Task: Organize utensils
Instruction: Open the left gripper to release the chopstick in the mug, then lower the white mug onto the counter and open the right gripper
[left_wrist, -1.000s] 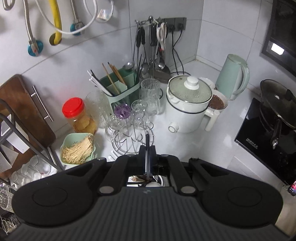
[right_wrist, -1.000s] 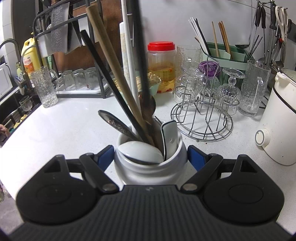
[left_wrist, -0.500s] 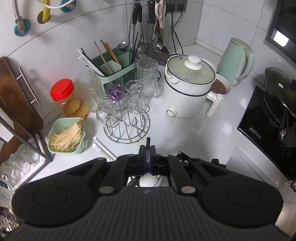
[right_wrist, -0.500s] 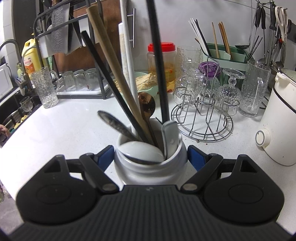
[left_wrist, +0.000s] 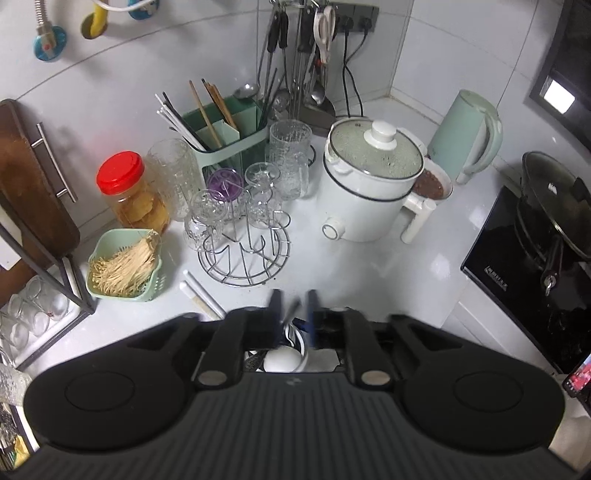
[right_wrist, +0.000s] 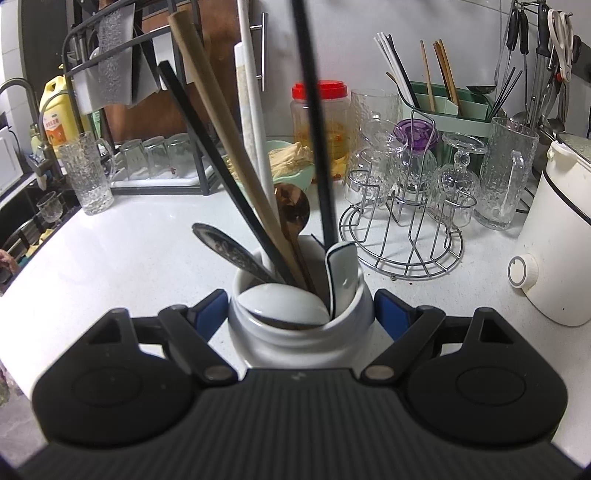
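A white ceramic jar (right_wrist: 301, 334) stands on the white counter and holds several utensils: spoons, chopsticks and a thin black chopstick (right_wrist: 314, 122) standing upright. My right gripper (right_wrist: 301, 314) is shut on the jar, its blue pads on either side. My left gripper (left_wrist: 293, 314) hovers above the jar (left_wrist: 286, 356), looking down, jaws slightly apart around the black chopstick's top (left_wrist: 291, 310) without gripping it. A green utensil caddy (left_wrist: 225, 144) with chopsticks stands at the back; it also shows in the right wrist view (right_wrist: 448, 107).
A wire glass rack (left_wrist: 245, 254) with upturned glasses, a red-lidded jar (left_wrist: 129, 192), a green basket (left_wrist: 123, 267), a white cooker (left_wrist: 369, 184), a kettle (left_wrist: 467, 136) and a black stove (left_wrist: 535, 269) surround the spot. Two white chopsticks (left_wrist: 201, 297) lie on the counter. A dish rack (right_wrist: 147, 110) stands left.
My left gripper rose above the jar and its jaws opened, letting go of the black chopstick, which now stands in the jar. The right gripper stayed shut on the jar.
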